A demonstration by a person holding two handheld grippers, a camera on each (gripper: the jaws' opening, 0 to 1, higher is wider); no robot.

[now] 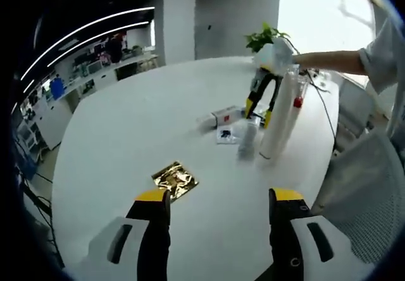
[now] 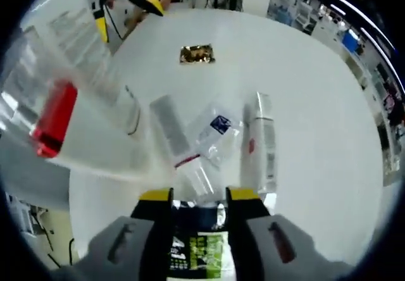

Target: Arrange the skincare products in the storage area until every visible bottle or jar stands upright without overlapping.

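Observation:
My left gripper (image 1: 218,200) hovers open over the white table (image 1: 126,123), with a gold sachet (image 1: 175,180) lying just ahead of its left jaw. Farther off, my right gripper (image 1: 262,97) points down beside a tall white bottle (image 1: 278,116) that stands upright with a small red-capped bottle (image 1: 297,101). In the right gripper view, my right gripper (image 2: 197,195) is shut on a dark packet with a green label (image 2: 197,246). Below it lie a grey tube (image 2: 169,126), a clear sachet (image 2: 217,126) and a white box (image 2: 259,145). The tall white bottle (image 2: 79,59) and the red-capped bottle (image 2: 54,119) loom at left.
A potted plant (image 1: 266,37) stands at the far side of the table. A person's arm (image 1: 335,59) reaches in from the right, and a mesh chair (image 1: 370,192) sits by the table's right edge. Bare tabletop spreads to the left of the products. The gold sachet (image 2: 197,54) and left gripper (image 2: 126,12) lie beyond.

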